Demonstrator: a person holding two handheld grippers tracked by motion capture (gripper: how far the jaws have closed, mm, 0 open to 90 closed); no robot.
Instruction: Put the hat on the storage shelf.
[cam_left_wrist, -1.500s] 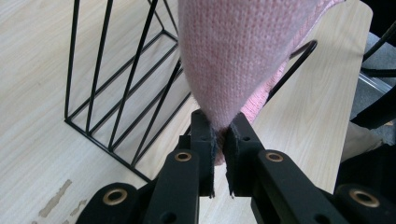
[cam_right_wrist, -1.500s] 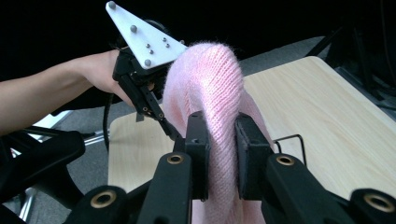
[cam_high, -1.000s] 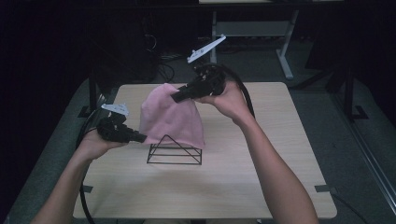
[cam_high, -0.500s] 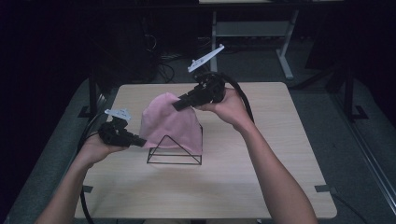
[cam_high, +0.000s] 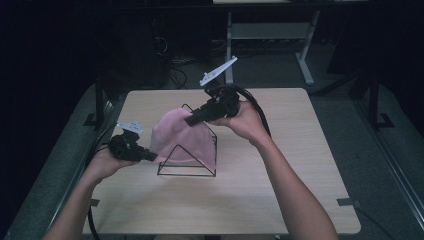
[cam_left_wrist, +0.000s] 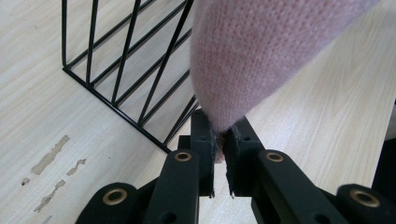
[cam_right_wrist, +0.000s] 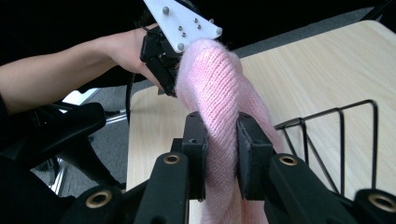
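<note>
Here, nearest to us in the high view, our left gripper (cam_high: 150, 156) is clamped on the low corner of the pink knitted cloth (cam_high: 181, 140); in the left gripper view its fingertips (cam_left_wrist: 208, 140) pinch that corner tight, with the fabric rising up and away from them. Just beyond those fingers, to their left in that view, stands the black wire rack (cam_left_wrist: 123, 70) on the wooden table (cam_left_wrist: 42, 116), its base bar close beside the pinched corner, though we cannot tell whether the two touch

Farther off, our right gripper (cam_high: 192, 119) grips the upper end of the same cloth. In the right gripper view its pads (cam_right_wrist: 252, 140) press a thick, bunched fold of the knit from both sides, so the jaws stand a little apart around the fabric. Beyond these fingers the cloth (cam_right_wrist: 219, 88) stretches away to the left gripper (cam_right_wrist: 170, 77), and the rack (cam_right_wrist: 336, 135) shows to the right of the pads

From above, the cloth hangs taut between the two grippers and drapes over the rack (cam_high: 192, 167), covering most of its left side, above the table (cam_high: 300, 165)
</note>
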